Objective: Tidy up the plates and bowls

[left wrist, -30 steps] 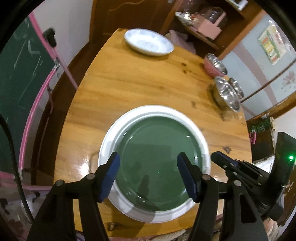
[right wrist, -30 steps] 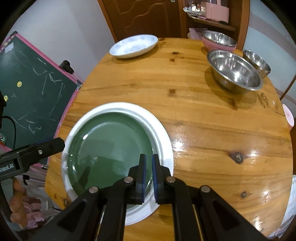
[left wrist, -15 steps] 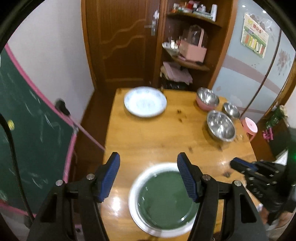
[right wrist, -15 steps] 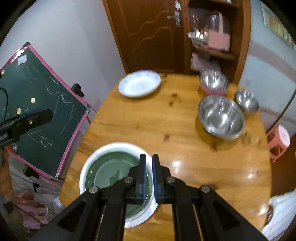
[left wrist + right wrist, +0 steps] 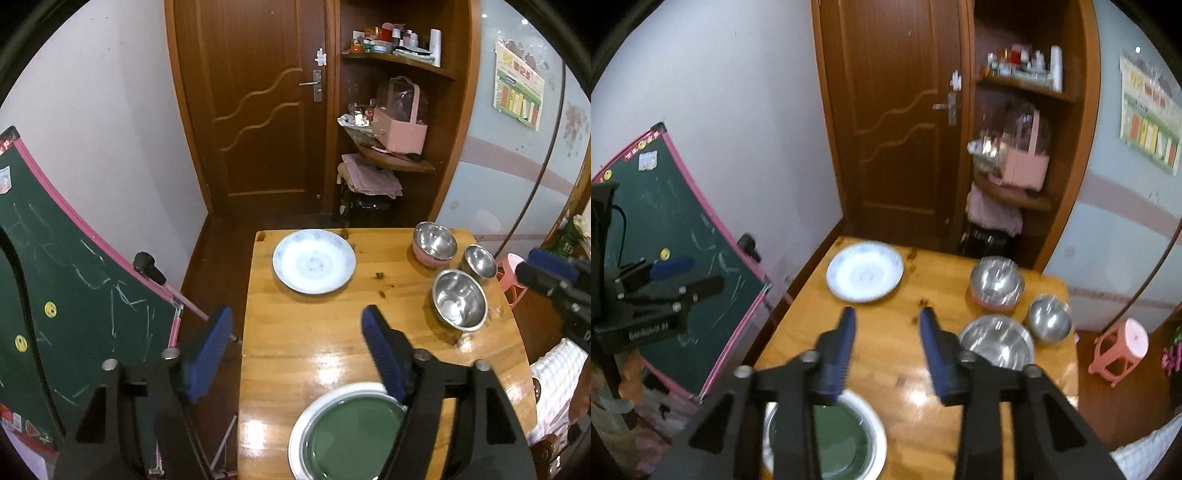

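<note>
A green plate (image 5: pixel 351 439) (image 5: pixel 838 439) lies inside a white plate (image 5: pixel 306 417) (image 5: pixel 875 424) at the near edge of the wooden table (image 5: pixel 314 332). A patterned white plate (image 5: pixel 314 261) (image 5: pixel 865 271) sits at the far left corner. Three steel bowls stand at the right: a large one (image 5: pixel 459 299) (image 5: pixel 997 341), a small one (image 5: pixel 479 260) (image 5: pixel 1050 319), and one nested in a pink bowl (image 5: pixel 434 242) (image 5: pixel 996 282). My left gripper (image 5: pixel 295 328) hangs high above the table, jaws opening, nothing between them. My right gripper (image 5: pixel 887 332) is likewise raised, jaws opening and empty.
A green chalkboard with a pink frame (image 5: pixel 74 295) leans left of the table. A wooden door (image 5: pixel 258 110) and corner shelves with a pink box (image 5: pixel 399 129) stand behind. A pink stool (image 5: pixel 1123 343) sits on the floor at the right.
Both grippers have risen well above the stacked plates, so the whole table and room show. The right jaws, shut before, have parted; the left jaws have spread wider.
</note>
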The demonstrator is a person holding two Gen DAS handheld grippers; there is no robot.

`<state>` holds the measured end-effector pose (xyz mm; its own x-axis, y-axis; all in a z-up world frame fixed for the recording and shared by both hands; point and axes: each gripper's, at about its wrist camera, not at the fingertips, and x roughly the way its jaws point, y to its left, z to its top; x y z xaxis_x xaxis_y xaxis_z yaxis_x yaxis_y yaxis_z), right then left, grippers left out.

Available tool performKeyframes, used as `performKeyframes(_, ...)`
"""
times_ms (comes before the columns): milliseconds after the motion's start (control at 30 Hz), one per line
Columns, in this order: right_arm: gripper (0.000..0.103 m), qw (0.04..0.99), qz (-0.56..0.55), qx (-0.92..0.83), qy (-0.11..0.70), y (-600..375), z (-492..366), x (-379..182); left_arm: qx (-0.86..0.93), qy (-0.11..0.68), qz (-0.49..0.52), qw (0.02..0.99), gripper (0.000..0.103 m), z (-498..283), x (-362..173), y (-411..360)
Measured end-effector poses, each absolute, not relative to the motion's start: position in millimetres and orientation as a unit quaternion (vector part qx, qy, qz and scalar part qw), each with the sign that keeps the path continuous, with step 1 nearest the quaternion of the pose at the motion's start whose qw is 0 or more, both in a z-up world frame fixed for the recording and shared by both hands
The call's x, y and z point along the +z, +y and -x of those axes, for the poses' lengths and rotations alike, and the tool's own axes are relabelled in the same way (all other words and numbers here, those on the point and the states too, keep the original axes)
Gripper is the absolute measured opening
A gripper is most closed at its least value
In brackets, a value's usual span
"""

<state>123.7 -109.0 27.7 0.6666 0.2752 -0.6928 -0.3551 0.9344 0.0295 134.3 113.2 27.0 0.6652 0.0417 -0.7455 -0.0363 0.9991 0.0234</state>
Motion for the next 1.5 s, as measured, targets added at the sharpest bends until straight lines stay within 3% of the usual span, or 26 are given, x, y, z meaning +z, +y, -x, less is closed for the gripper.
performKeyframes(300,0.040,0.915,0.068,0.153,0.367,-104,-174,44,0.028,0.413,-0.001,0.910,0.079,-188,26,129)
performKeyframes(567,0.040,0.899,0.055,0.155,0.406,-99,-242,22,0.037,0.447,0.023,0.894,0.079,-258,-18,145)
performKeyframes(1133,0.040,0.807,0.004,0.146,0.572,-59,-392,-144,0.044,0.541,0.150,0.827,0.079,-381,-181,182)
performKeyframes(1333,0.035,0.779,-0.023,0.142,0.611,-54,-416,-194,0.038,0.555,0.193,0.808,0.072,-396,-219,186)
performKeyframes(1400,0.031,0.771,-0.028,0.143,0.620,-51,-421,-205,0.037,0.557,0.204,0.804,0.061,-398,-228,185)
performKeyframes(1500,0.026,0.763,-0.035,0.145,0.629,-44,-429,-218,0.034,0.560,0.216,0.800,0.055,-403,-238,187)
